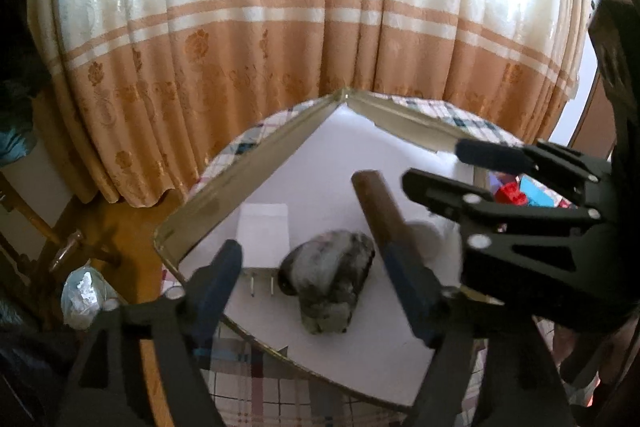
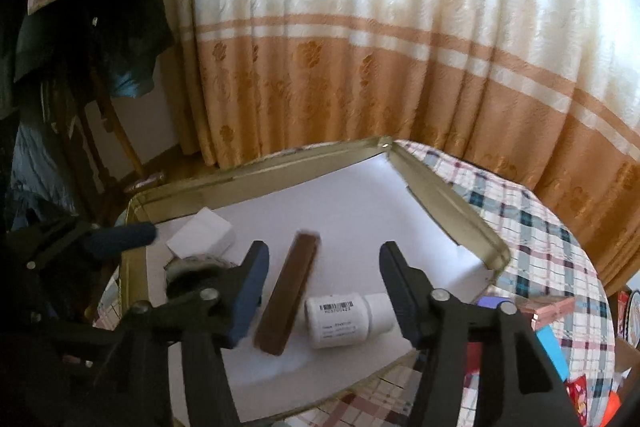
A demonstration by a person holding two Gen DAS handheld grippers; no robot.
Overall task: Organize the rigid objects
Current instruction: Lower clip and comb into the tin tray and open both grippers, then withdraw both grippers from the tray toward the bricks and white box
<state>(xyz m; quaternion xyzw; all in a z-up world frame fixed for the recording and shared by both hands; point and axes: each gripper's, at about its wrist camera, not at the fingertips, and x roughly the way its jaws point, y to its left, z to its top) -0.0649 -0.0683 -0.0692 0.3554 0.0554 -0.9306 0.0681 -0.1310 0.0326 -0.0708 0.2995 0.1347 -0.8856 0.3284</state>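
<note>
Left wrist view: left gripper [image 1: 308, 267] spread wide above a shallow gold-rimmed tray [image 1: 224, 179] lined white, nothing pinched between the blue-padded fingers [image 1: 218, 279]. Directly between those fingers, a mottled grey stone [image 1: 328, 287] lying on the tray floor. Just left of the stone, a white plug adapter [image 1: 262, 239] with two prongs pointing toward the camera. Right of the stone, a long brown bar [image 1: 378, 211] running diagonally, partly hidden by the right-hand finger. Further right, the right gripper [image 1: 432, 167] reaching in, jaws parted and empty. Behind it, a blurred white bottle [image 1: 424, 237].

Right wrist view: right gripper [image 2: 324, 287] likewise spread, holding nothing, hovering over the near part of the same tray [image 2: 452, 219]. Between its fingers, the brown bar [image 2: 290, 293] flat on the white lining, and touching or just beside it, the white bottle [image 2: 346, 319] on its side with a barcode label up. At far left, the white adapter [image 2: 202, 239] and part of the stone [image 2: 188, 267], with one finger of the left gripper [image 2: 120, 237] above them. Under the tray, a plaid tablecloth [image 2: 540, 255]; behind, an orange-and-cream curtain [image 2: 400, 67].
</note>
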